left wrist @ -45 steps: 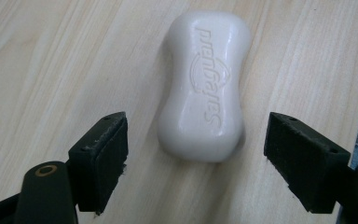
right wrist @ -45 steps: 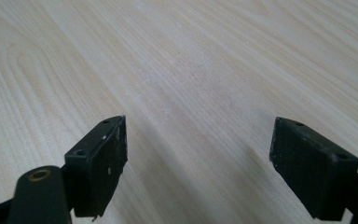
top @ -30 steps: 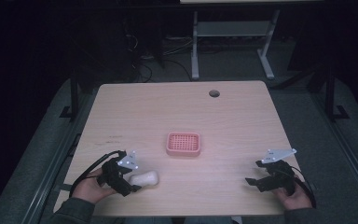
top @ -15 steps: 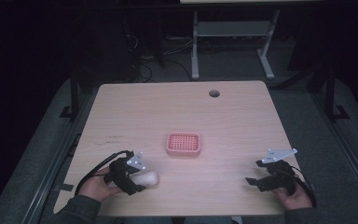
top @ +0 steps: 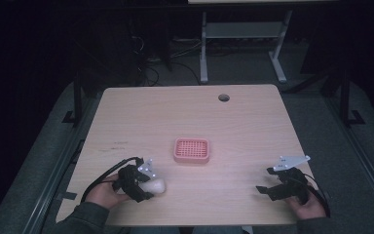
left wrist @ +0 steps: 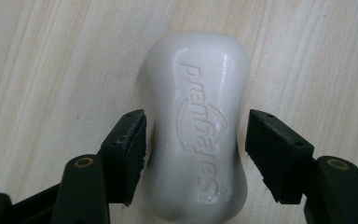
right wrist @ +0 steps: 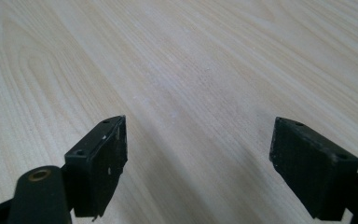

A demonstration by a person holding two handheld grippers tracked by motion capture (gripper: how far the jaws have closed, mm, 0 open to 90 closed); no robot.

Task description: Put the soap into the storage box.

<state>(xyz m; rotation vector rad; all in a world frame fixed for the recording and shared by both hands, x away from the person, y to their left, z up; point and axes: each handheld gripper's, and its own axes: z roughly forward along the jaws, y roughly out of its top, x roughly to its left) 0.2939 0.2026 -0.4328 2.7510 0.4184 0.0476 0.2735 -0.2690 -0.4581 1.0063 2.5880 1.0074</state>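
My left gripper (left wrist: 193, 154) closes in on the soap bar (left wrist: 198, 126), lower left of the bench (top: 253, 126).

My left jaws have just been narrowing and now flank the bar's waist, the right pad not yet touching; next they must clamp squarely. My right gripper (right wrist: 214, 158) rests released. Count: one soap, one pink dish (top: 192, 150), two grippers.

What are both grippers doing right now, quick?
Left gripper: jaws have just been closing around the white soap bar on the table; a sliver of gap shows each side, not gripping yet.
Right gripper: open, nothing between its jaws.
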